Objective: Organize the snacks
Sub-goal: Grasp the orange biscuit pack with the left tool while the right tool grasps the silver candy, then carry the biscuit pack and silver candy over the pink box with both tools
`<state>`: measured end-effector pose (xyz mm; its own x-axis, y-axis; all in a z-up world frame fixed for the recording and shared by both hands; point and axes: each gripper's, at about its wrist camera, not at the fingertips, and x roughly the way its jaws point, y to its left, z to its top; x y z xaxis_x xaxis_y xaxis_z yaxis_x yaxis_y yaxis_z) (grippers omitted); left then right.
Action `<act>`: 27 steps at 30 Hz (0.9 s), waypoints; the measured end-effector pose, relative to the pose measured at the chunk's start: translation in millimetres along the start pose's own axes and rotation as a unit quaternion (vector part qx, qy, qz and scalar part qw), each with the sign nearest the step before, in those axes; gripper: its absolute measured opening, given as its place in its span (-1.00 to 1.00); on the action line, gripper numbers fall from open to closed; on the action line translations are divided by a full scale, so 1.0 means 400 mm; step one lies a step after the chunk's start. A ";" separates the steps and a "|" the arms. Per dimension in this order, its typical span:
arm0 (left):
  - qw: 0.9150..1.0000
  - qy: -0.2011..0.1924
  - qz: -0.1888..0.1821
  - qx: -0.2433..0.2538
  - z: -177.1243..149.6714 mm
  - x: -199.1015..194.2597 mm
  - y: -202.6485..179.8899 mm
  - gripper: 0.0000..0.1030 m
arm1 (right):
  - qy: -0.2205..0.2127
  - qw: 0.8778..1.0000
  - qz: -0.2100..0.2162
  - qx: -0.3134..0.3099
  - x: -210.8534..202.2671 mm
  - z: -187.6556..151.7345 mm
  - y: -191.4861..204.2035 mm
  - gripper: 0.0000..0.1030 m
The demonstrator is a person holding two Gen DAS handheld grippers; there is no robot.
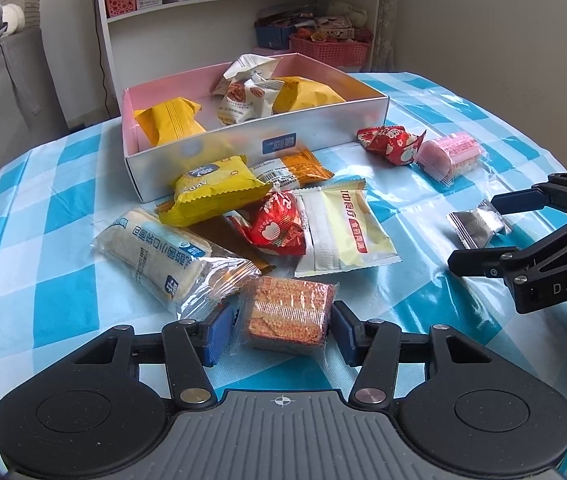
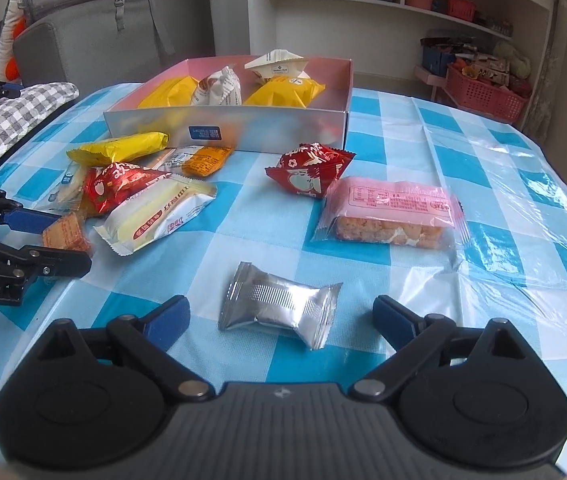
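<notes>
A white box [image 1: 211, 160] with a pink inside holds yellow and white snack packs; it also shows in the right wrist view [image 2: 283, 128]. Several loose snacks lie in front of it. My left gripper [image 1: 281, 330] has its pads close on both sides of a clear-wrapped orange cracker pack [image 1: 287, 312], which still lies on the table. My right gripper [image 2: 279, 316] is open around a silver wrapped snack [image 2: 279, 306], not touching it; the snack also shows in the left wrist view [image 1: 477, 222].
A red snack [image 2: 309, 174] and a pink-wrapped cake [image 2: 391, 212] lie right of the pile. The table has a blue-and-white checked cloth [image 2: 483, 152]. A shelf [image 1: 223, 8] and a pink basket [image 2: 483, 92] stand behind. A grey checked cushion [image 2: 7, 120] sits at the left.
</notes>
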<state>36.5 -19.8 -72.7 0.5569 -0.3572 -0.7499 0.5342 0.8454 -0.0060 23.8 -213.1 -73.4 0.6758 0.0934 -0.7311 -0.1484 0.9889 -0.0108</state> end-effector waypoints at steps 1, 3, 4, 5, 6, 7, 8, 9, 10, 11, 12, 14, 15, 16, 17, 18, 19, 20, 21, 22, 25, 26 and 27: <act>1.000 0.000 -0.001 0.002 0.000 0.000 -0.002 -0.09 | -0.001 1.000 0.001 -0.002 0.000 0.003 0.003 0.74; 1.000 0.000 -0.003 0.004 0.000 -0.002 -0.004 -0.15 | 0.000 1.000 0.003 -0.006 -0.003 0.006 0.010 0.60; 1.000 0.000 -0.004 0.003 -0.001 -0.004 -0.004 -0.19 | 0.000 1.000 0.005 -0.009 -0.004 0.008 0.014 0.48; 1.000 0.001 -0.005 0.002 -0.001 -0.005 -0.003 -0.21 | 0.000 1.000 0.007 -0.012 -0.006 0.010 0.017 0.41; 1.000 0.001 -0.007 0.000 -0.001 -0.007 -0.001 -0.22 | 0.000 1.000 0.010 -0.017 -0.008 0.012 0.022 0.28; 1.000 0.002 -0.009 -0.006 -0.002 -0.009 0.003 -0.24 | -0.001 1.000 0.012 -0.021 -0.009 0.013 0.026 0.12; 1.000 0.002 -0.010 -0.011 -0.002 -0.011 0.006 -0.24 | -0.001 1.000 0.014 -0.024 -0.010 0.014 0.030 0.04; 1.000 0.002 -0.010 -0.017 -0.002 -0.013 0.011 -0.25 | -0.002 1.000 0.015 -0.026 -0.011 0.015 0.033 -0.10; 1.000 0.002 -0.009 -0.023 -0.003 -0.015 0.016 -0.25 | -0.002 0.999 0.015 -0.031 -0.012 0.017 0.041 -0.21; 1.000 0.002 -0.008 -0.028 -0.003 -0.016 0.020 -0.25 | -0.002 0.999 0.010 -0.039 -0.013 0.019 0.050 -0.23; 0.999 0.001 -0.009 -0.036 -0.003 -0.017 0.027 -0.25 | -0.001 0.999 0.007 -0.044 -0.014 0.021 0.057 -0.28; 0.999 0.000 -0.010 -0.049 -0.005 -0.021 0.037 -0.26 | 0.001 0.999 0.000 -0.048 -0.016 0.027 0.069 -0.31; 0.999 0.000 -0.009 -0.053 -0.006 -0.023 0.041 -0.26 | 0.002 0.999 0.002 -0.047 -0.016 0.029 0.071 -0.31; 0.998 0.001 -0.008 -0.057 -0.006 -0.026 0.046 -0.26 | 0.003 0.999 0.006 -0.047 -0.018 0.031 0.073 -0.32; 0.998 0.003 -0.008 -0.063 -0.006 -0.029 0.050 -0.26 | 0.002 0.999 0.008 -0.048 -0.020 0.032 0.075 -0.32; 0.998 0.004 -0.008 -0.068 -0.005 -0.032 0.054 -0.26 | 0.001 0.999 0.011 -0.050 -0.023 0.033 0.078 -0.32; 0.997 0.005 -0.010 -0.072 -0.003 -0.037 0.057 -0.26 | 0.000 0.999 0.013 -0.052 -0.027 0.034 0.080 -0.32; 0.997 0.004 -0.011 -0.075 -0.001 -0.041 0.059 -0.26 | -0.001 0.999 0.015 -0.052 -0.031 0.036 0.081 -0.32; 0.997 0.003 -0.011 -0.075 0.002 -0.047 0.058 -0.26 | -0.001 0.999 0.018 -0.051 -0.034 0.039 0.081 -0.32; 0.997 0.002 -0.012 -0.074 0.005 -0.054 0.056 -0.26 | -0.002 0.999 0.019 -0.049 -0.038 0.042 0.081 -0.32; 0.997 0.004 -0.010 -0.070 0.016 -0.069 0.051 -0.26 | -0.008 0.999 0.019 -0.044 -0.046 0.052 0.079 -0.32; 0.997 0.006 -0.009 -0.071 0.020 -0.071 0.051 -0.26 | -0.010 0.999 0.017 -0.043 -0.049 0.056 0.080 -0.32; 0.997 0.008 -0.008 -0.074 0.023 -0.075 0.053 -0.26 | -0.012 0.999 0.017 -0.043 -0.050 0.060 0.081 -0.32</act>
<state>37.1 5.0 -44.2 0.5387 -0.3660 -0.7589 0.4431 0.8892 -0.1144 22.6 -180.1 -42.7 0.6869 0.1306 -0.7149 -0.2318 0.9717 -0.0452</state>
